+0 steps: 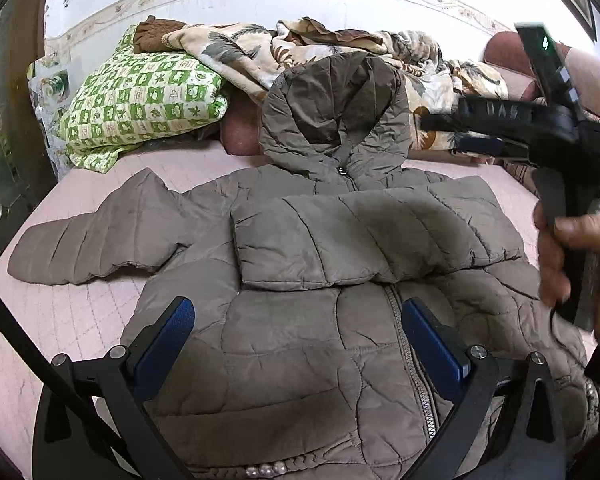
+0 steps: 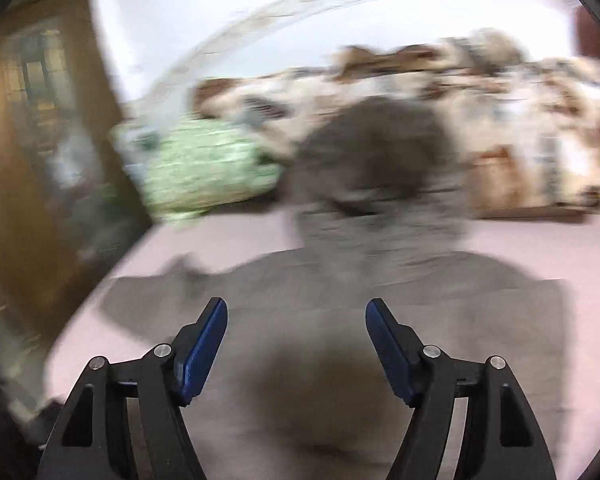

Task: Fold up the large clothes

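A puffy grey coat lies flat on the pink bed, zip side up. Its hood points at the pillows, and one sleeve is folded across the chest. The left tool hangs over the coat, wide open and empty. The right tool is open and empty too, held in a hand at the coat's right side.

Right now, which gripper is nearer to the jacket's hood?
Right. The right gripper hangs in the air beside the hood, jaws open. The left gripper is open over the jacket's lower front by the zipper, further from the hood.
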